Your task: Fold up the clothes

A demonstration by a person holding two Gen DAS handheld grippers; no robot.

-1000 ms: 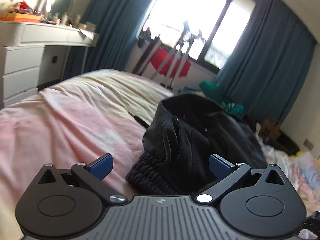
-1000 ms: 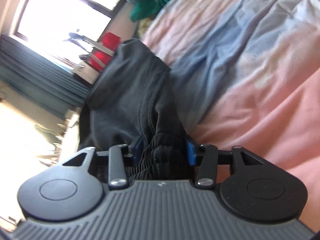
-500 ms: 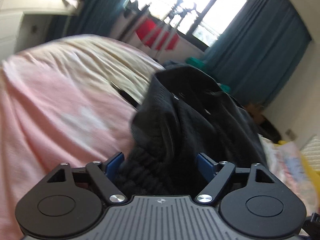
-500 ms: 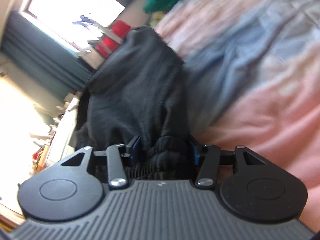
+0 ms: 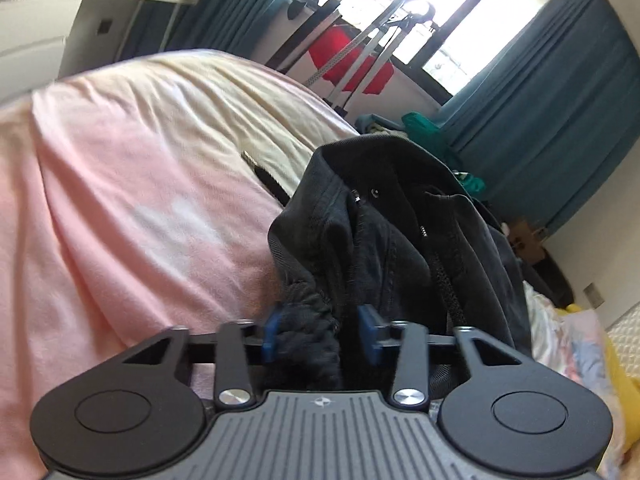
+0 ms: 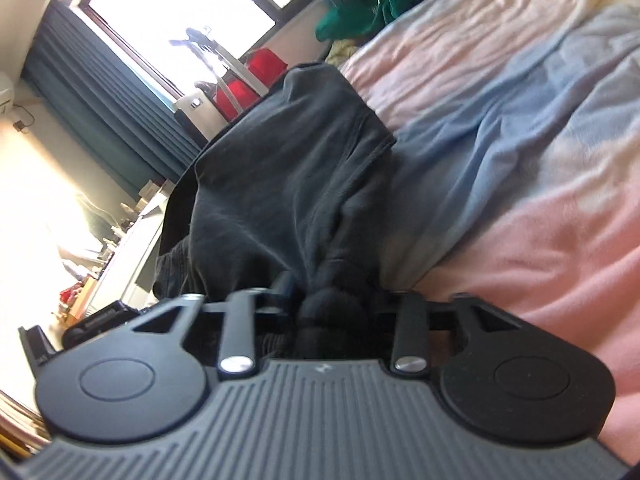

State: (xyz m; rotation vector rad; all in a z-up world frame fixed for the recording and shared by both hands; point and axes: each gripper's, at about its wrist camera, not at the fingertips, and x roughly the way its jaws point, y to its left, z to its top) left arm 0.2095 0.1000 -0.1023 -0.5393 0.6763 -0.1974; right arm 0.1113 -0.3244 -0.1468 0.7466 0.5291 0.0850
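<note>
A dark grey garment (image 5: 384,224) with a ribbed hem lies bunched on the bed; it also shows in the right wrist view (image 6: 288,176). My left gripper (image 5: 319,334) is shut on the garment's ribbed edge, blue pads pressing it from both sides. My right gripper (image 6: 332,300) is shut on another bunched part of the same garment, which hides its pads. The cloth rises in a hump between the two grips.
The bed is covered by a pink, cream and light blue sheet (image 5: 120,208) (image 6: 520,128). A black strap (image 5: 268,178) lies on the sheet beyond the garment. A drying rack with red cloth (image 5: 352,60) stands by the window; a white dresser (image 5: 48,28) is at left.
My left gripper went from open beside the garment's ribbed edge to shut on it. My right gripper kept its grip; its view tilted and the garment shifted.
</note>
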